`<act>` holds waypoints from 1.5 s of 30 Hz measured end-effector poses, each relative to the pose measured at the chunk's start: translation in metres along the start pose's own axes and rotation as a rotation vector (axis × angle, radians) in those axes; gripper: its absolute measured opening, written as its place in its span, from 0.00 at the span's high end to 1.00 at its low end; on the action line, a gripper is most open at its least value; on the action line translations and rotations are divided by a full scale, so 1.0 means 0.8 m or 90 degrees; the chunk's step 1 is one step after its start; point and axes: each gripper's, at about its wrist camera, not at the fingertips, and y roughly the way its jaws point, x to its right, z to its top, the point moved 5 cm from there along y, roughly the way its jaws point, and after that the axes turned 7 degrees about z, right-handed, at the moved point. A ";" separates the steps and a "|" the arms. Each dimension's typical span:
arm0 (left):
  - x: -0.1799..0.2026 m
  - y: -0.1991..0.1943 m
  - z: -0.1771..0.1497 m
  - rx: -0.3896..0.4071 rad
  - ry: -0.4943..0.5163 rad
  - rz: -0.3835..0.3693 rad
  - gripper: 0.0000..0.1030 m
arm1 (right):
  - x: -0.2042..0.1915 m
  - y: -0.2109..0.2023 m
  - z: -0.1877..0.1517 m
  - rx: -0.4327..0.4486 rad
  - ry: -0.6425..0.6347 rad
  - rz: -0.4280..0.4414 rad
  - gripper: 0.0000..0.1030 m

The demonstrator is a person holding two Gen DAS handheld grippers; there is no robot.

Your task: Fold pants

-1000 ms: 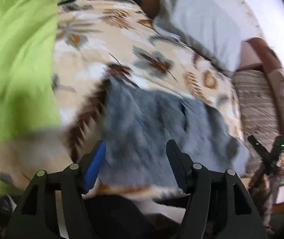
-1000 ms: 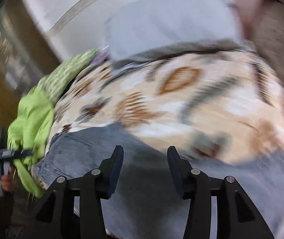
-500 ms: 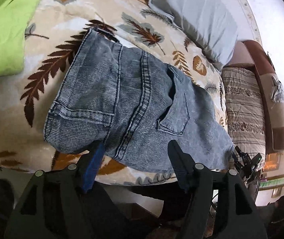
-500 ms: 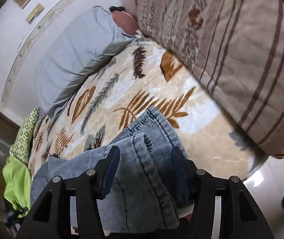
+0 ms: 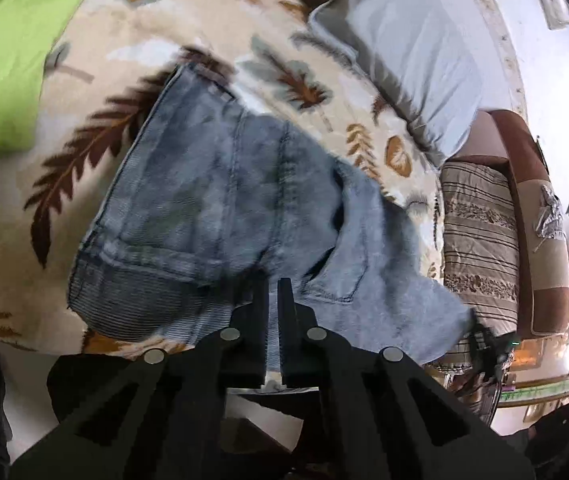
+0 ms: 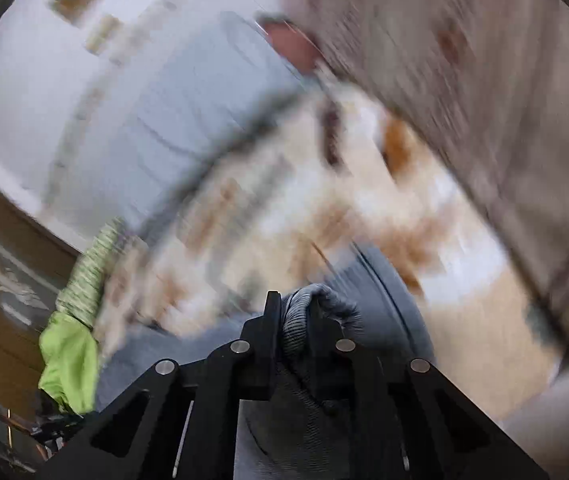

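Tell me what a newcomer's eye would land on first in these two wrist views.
First, the grey-blue jeans, spread across the leaf-patterned blanket near the bed's front edge. Next, the grips: the left gripper is shut on the denim's near edge, and the right gripper, its jaws closing, has a bunched fold of the jeans between them. Then the colour: a bright green cloth at far left and a pale grey pillow behind.

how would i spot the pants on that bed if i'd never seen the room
Find the bed covered by a cream blanket printed with brown leaves, a pale grey pillow at its head and a lime green cloth along one side. The pants lie at the blanket's near edge: faded blue denim, the only stitched, pocketed fabric there.
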 end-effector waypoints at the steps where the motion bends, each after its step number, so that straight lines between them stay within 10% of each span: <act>1: 0.005 -0.005 0.001 0.014 0.015 0.021 0.98 | -0.016 -0.011 0.011 0.029 -0.030 0.009 0.91; 11: -0.030 0.025 -0.018 -0.038 0.011 0.100 0.98 | 0.074 0.010 -0.062 -0.107 -0.011 -0.171 0.84; 15: -0.003 0.007 -0.025 -0.029 0.092 0.089 0.94 | 0.076 -0.009 -0.054 -0.078 0.026 -0.135 0.82; 22: 0.020 -0.039 0.026 0.054 0.112 0.090 0.45 | 0.069 0.011 -0.021 -0.071 0.026 -0.099 0.67; 27: 0.003 -0.007 0.081 0.031 0.085 0.158 0.45 | 0.073 0.053 -0.022 -0.088 0.005 -0.114 0.67; 33: 0.010 0.049 0.077 -0.021 0.100 0.183 0.47 | 0.057 0.079 -0.034 -0.149 -0.132 -0.197 1.00; 41: 0.017 0.040 0.073 -0.007 0.112 0.184 0.57 | 0.030 0.062 0.012 -0.095 -0.134 -0.160 0.98; 45: 0.014 0.037 0.079 0.002 0.106 0.172 0.52 | 0.057 0.064 -0.002 -0.124 -0.089 -0.181 0.78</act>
